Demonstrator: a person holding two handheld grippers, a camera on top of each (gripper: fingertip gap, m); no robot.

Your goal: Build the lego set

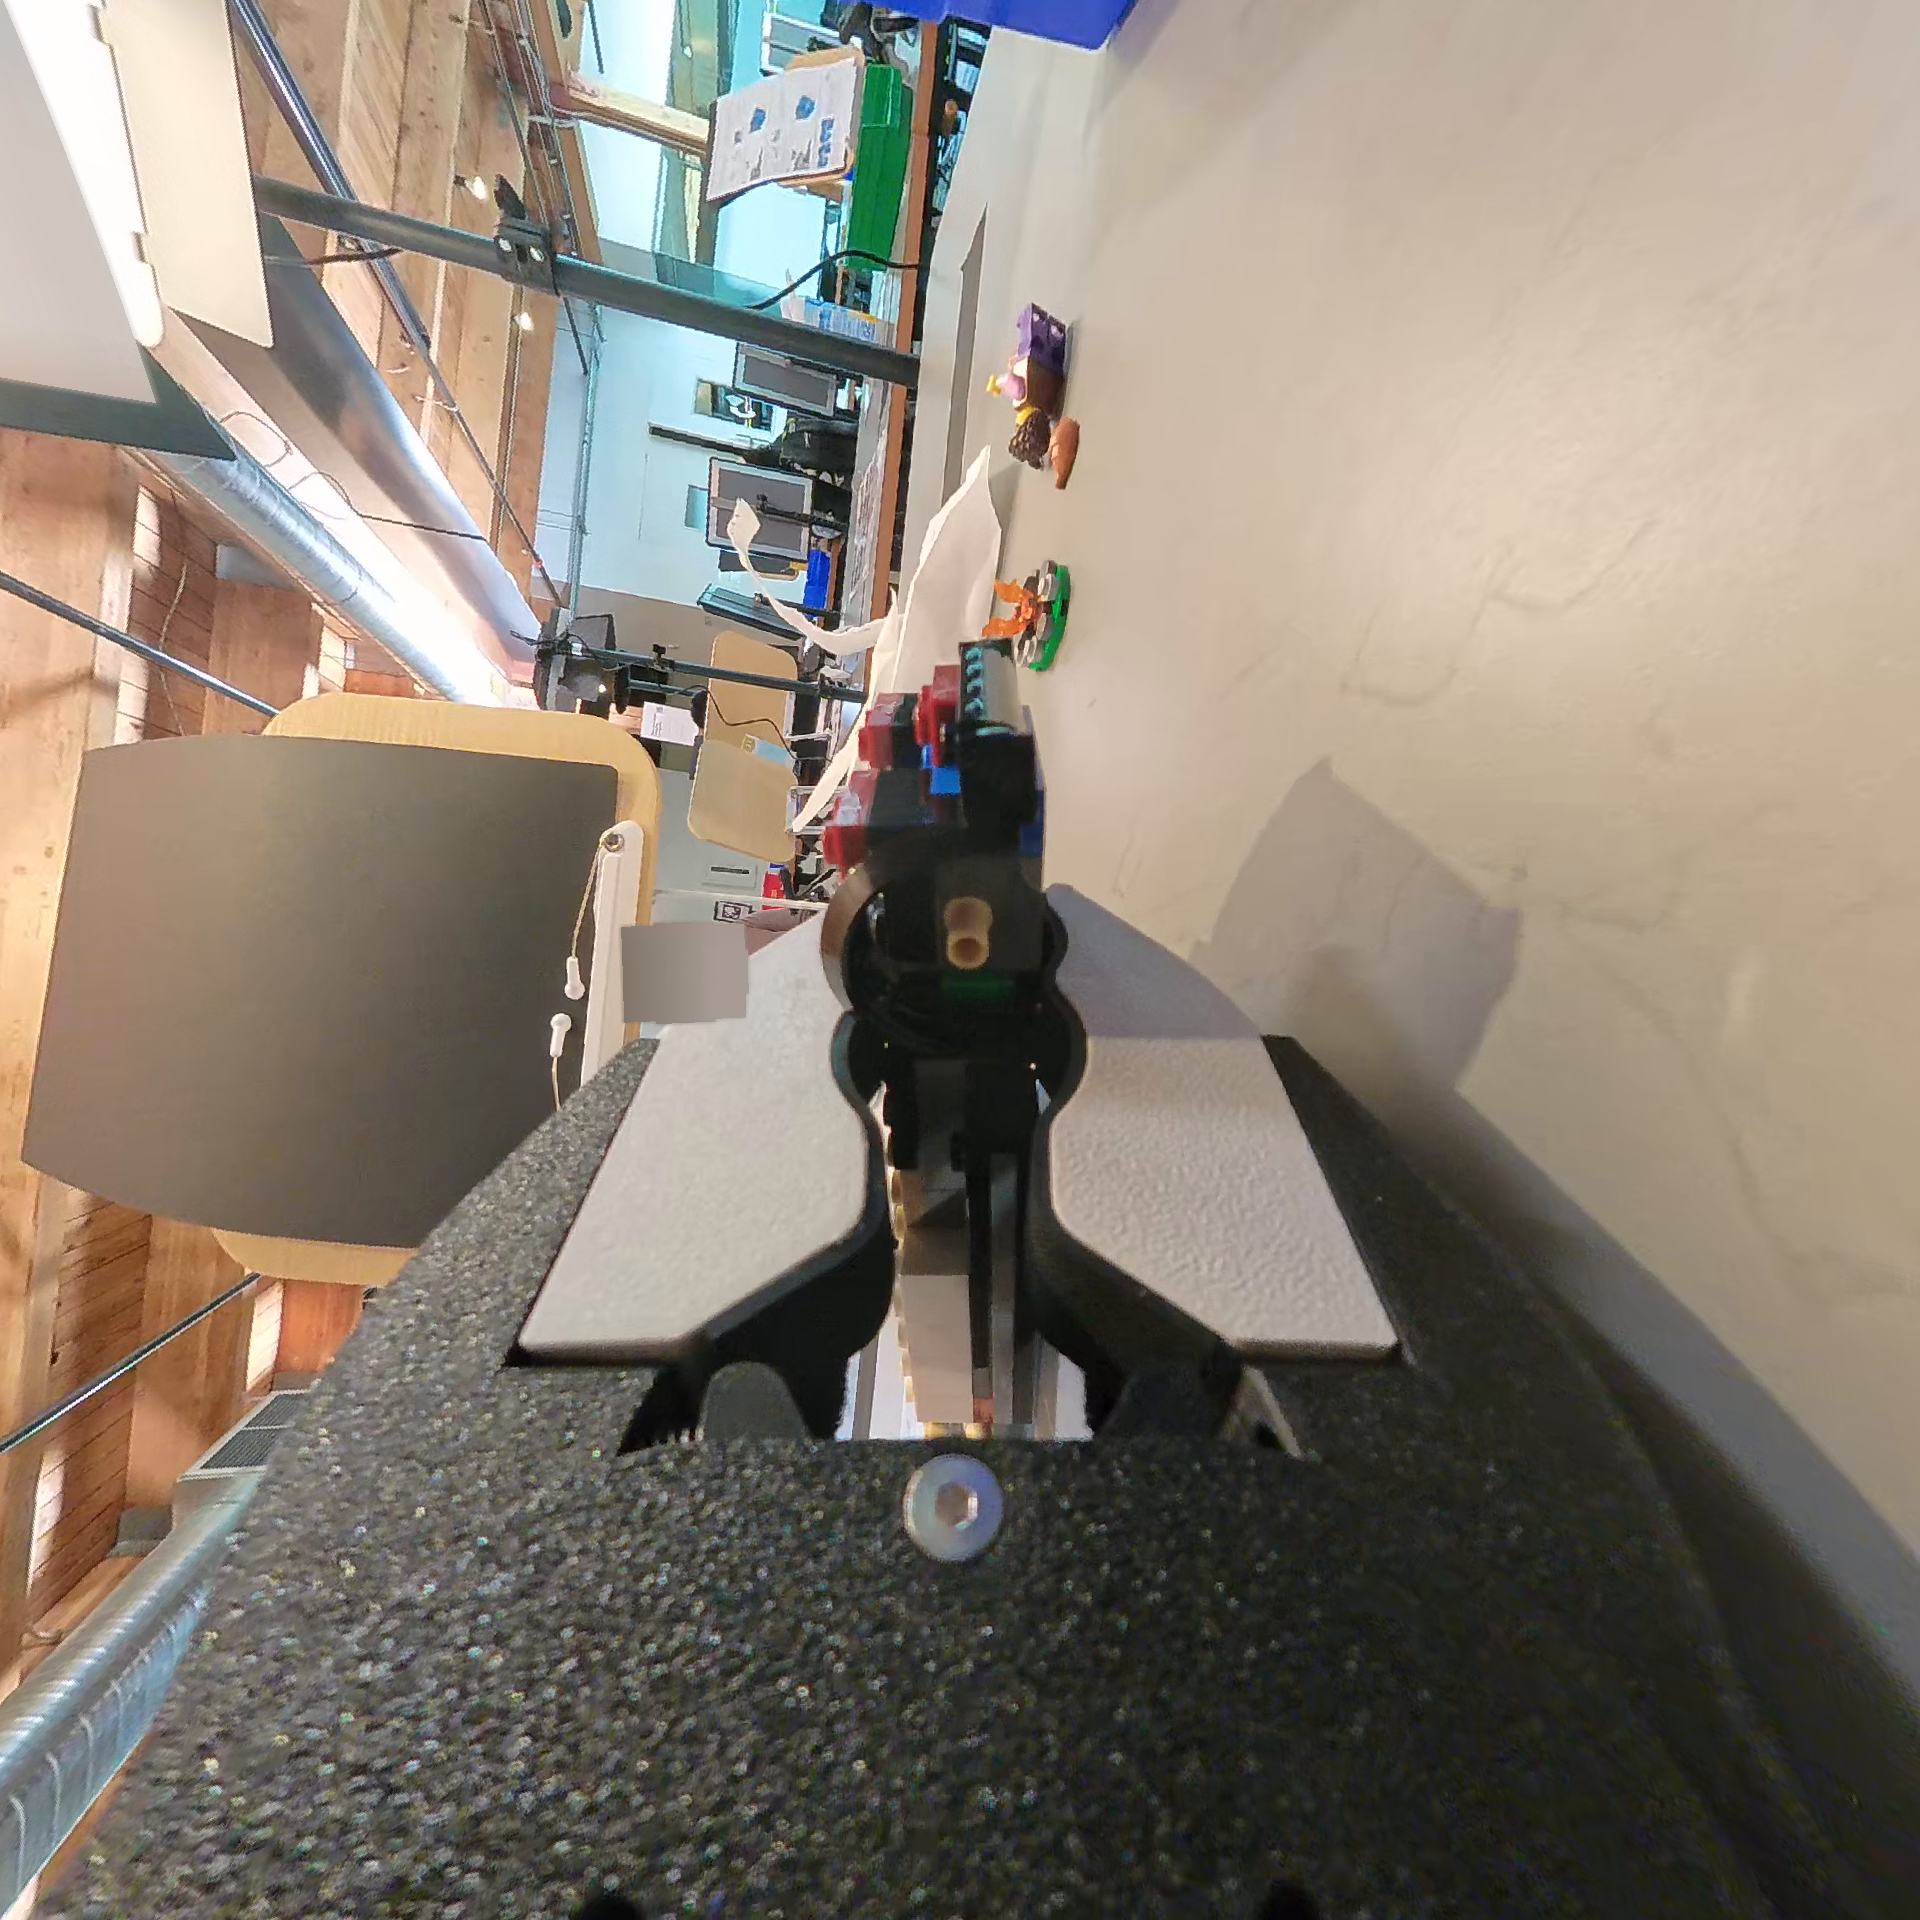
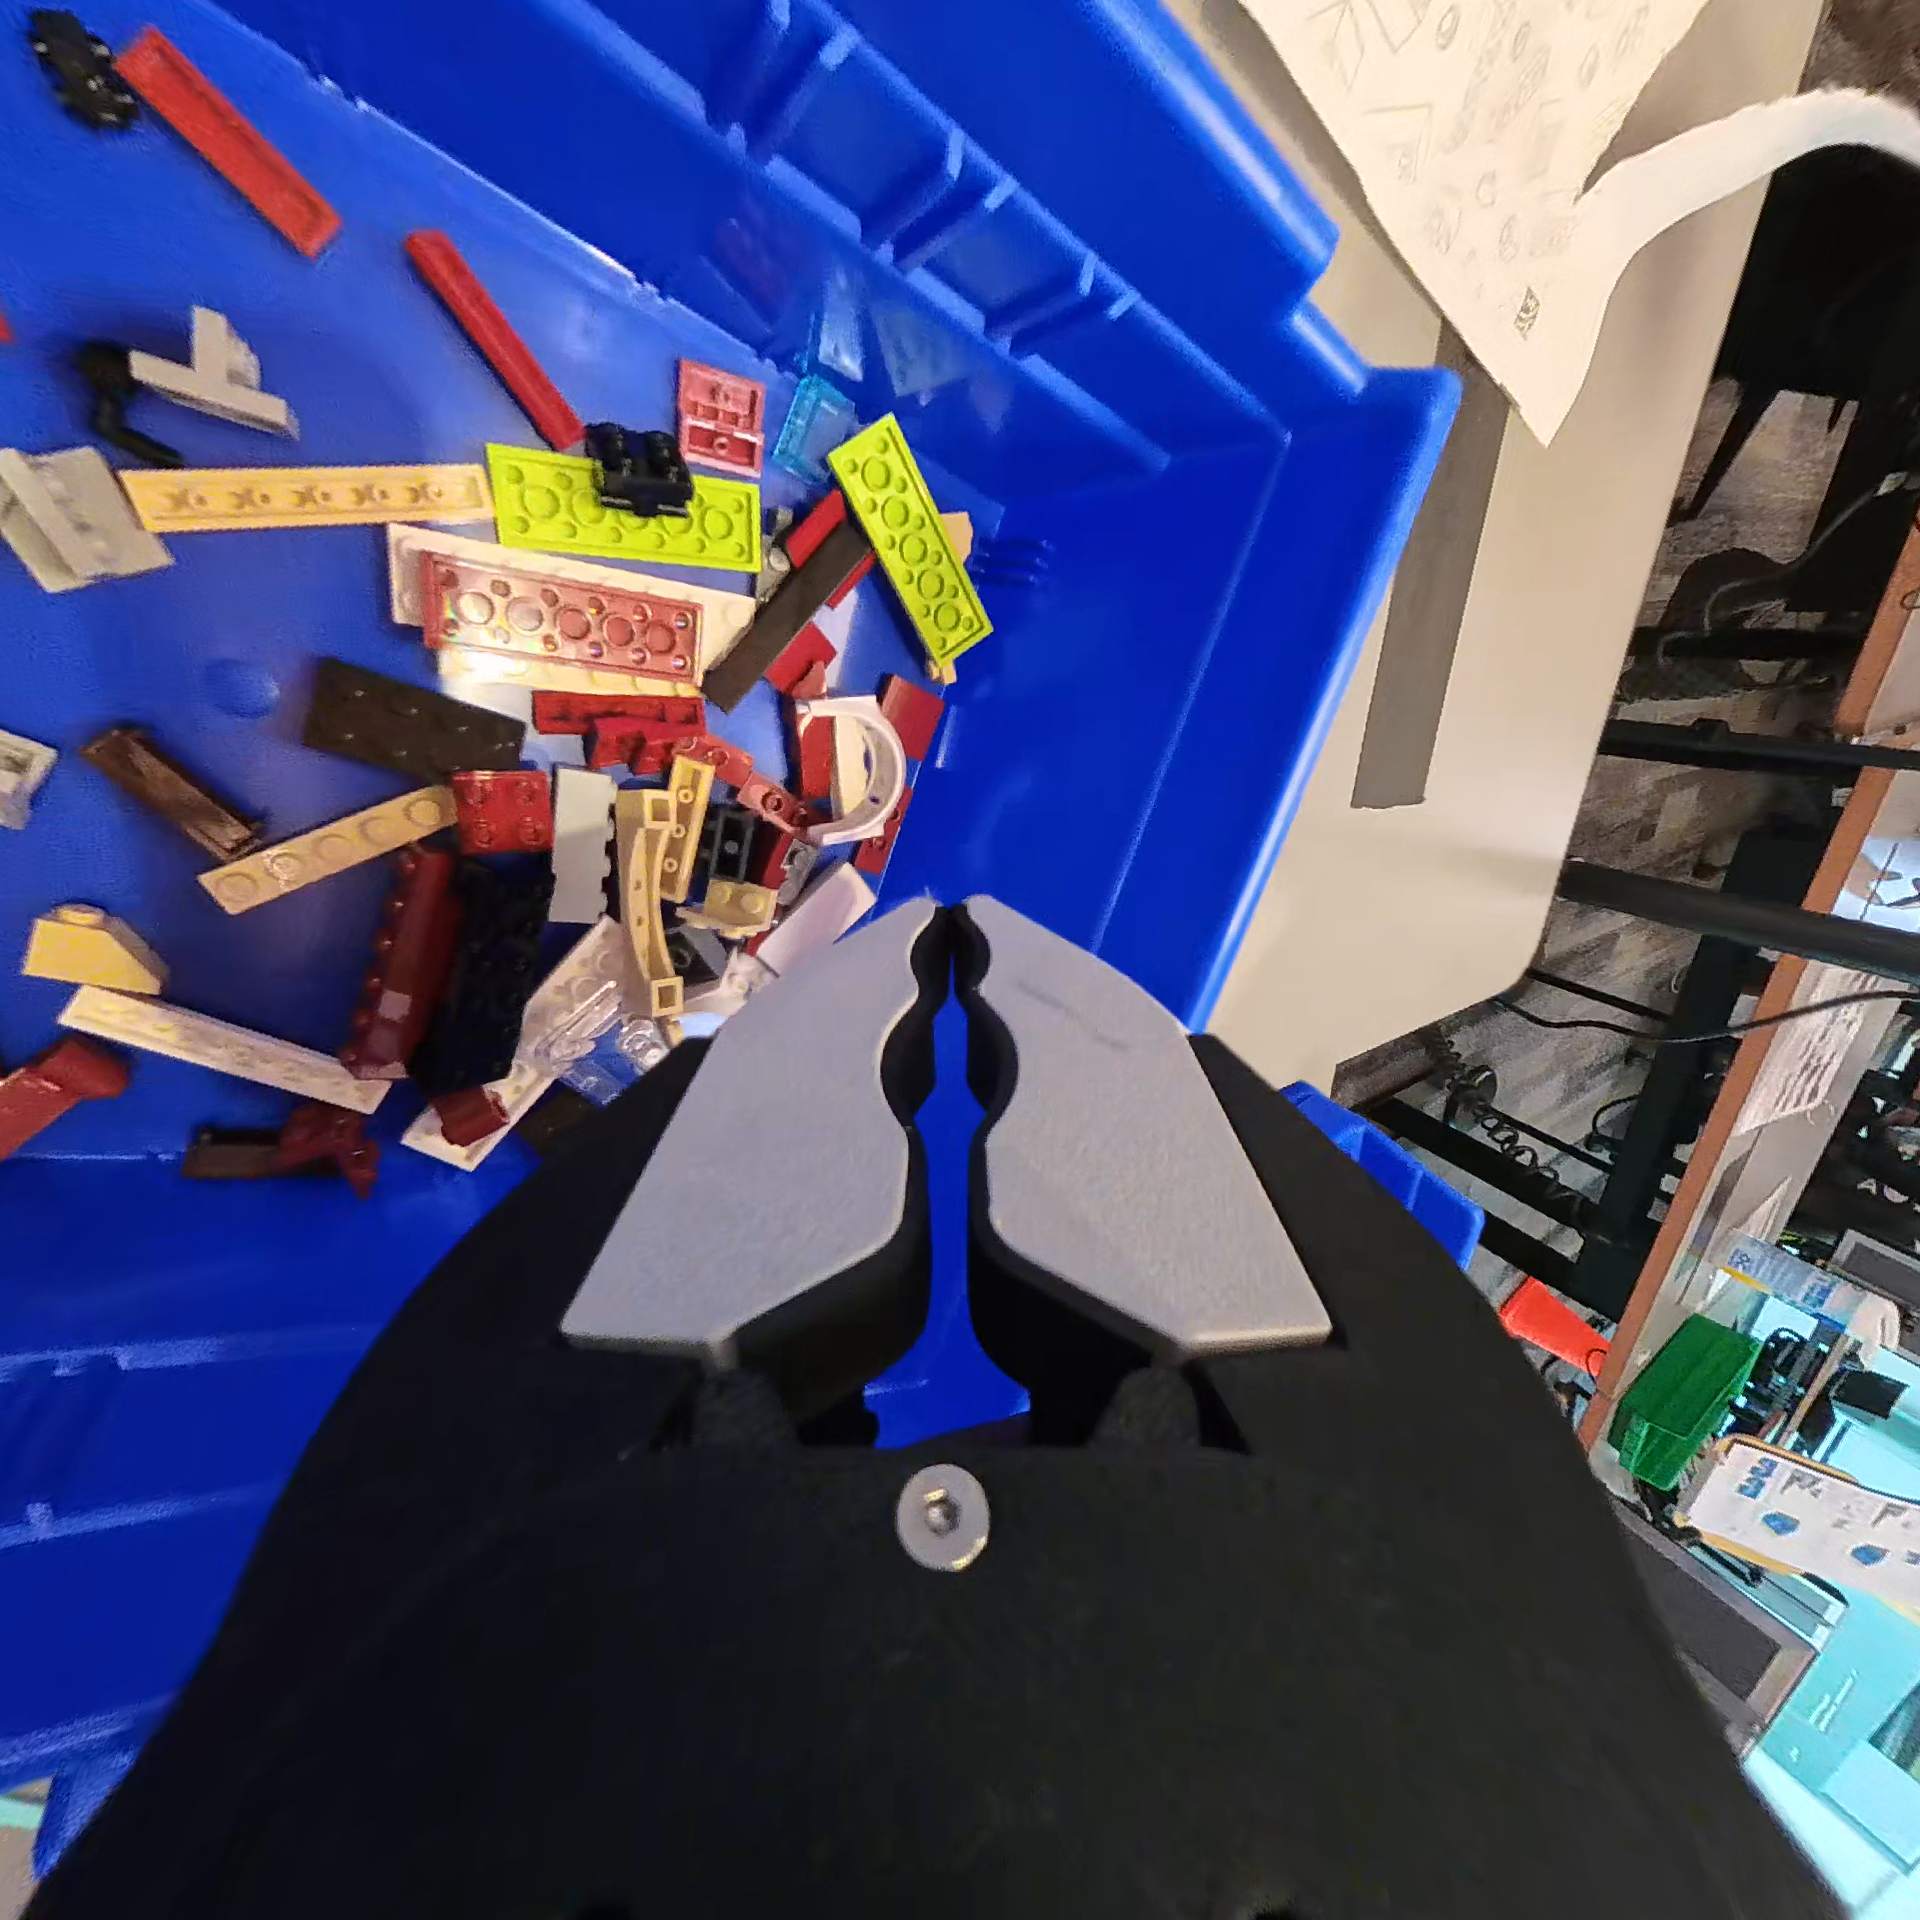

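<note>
- Brick model (image 1: 940, 821) — a black-bodied toy build with dark red and blue bricks on its far end, a tan peg on the near face and a black ring around its near part — sits clamped in the left tongs (image 1: 956, 987), held up off the pale surface (image 1: 1455, 520).
- Left tongs stand narrowly apart, their grey-faced fingers (image 1: 1174, 1143) pressed on either side of the model's black body.
- Beyond the model, on the same surface, lie a small round green-and-black piece with an orange flame part (image 1: 1039, 618), a cluster of purple, brown and orange toy pieces (image 1: 1044, 400), and a white sheet of paper (image 1: 951, 582).
- Right tongs (image 2: 952, 920) have their tips meeting with nothing between them, poised over a blue bin (image 2: 1195, 623) close to its inner wall.
- Just beside those tips lies a heap of loose bricks (image 2: 623, 831): dark red, black, tan, white and clear pieces, with two lime-green plates (image 2: 623, 514) farther back and long red strips (image 2: 488, 332) toward the bin's far side.
- Only the left wrist view shows the held model and the small builds standing on the surface — the bin appears there merely as a blue edge at the top.
- Only the right wrist view shows the bin's contents, plus a printed sheet (image 2: 1507, 156) hanging over the surface's edge.
</note>
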